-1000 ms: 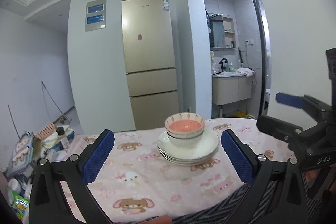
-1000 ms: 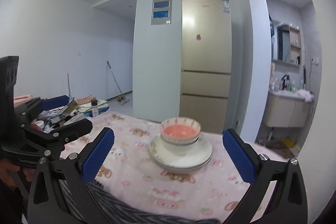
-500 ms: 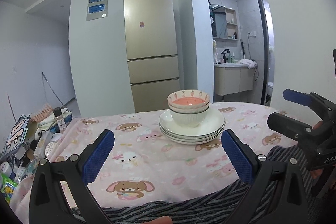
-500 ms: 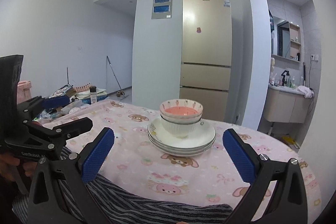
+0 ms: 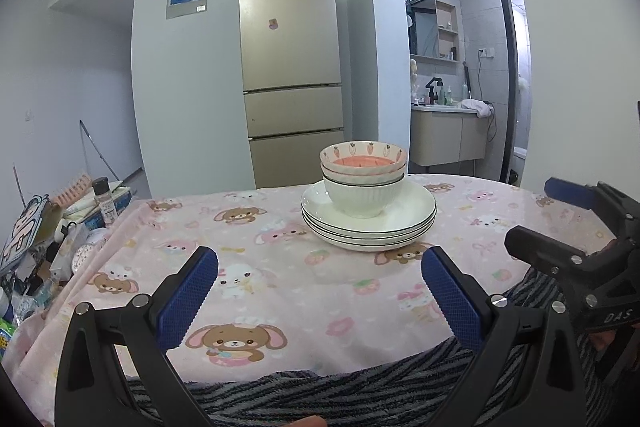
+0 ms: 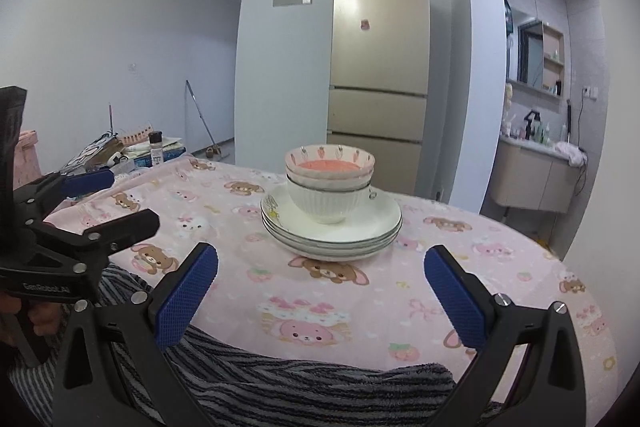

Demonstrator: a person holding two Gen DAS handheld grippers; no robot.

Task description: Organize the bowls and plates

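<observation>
Glazed ceramic, slippery and breakable: the pink carrot-patterned bowl [image 5: 363, 159] nested atop the white ribbed bowl [image 5: 363, 197] and stacked plates [image 5: 368, 223], ahead of both wide-open tools, left tool [image 5: 320, 301] and right tool [image 6: 321, 297], is best gripped by its rim.

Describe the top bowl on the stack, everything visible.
The top bowl is small and looks ceramic, with a pink outside, an orange-red inside and carrots and strawberries painted round the inner rim. It sits upright, nested in a similar pink bowl, which rests in a ribbed white bowl on the stacked white plates. Nothing is seen inside it. Neither gripper touches it; both are open and short of the stack.
</observation>
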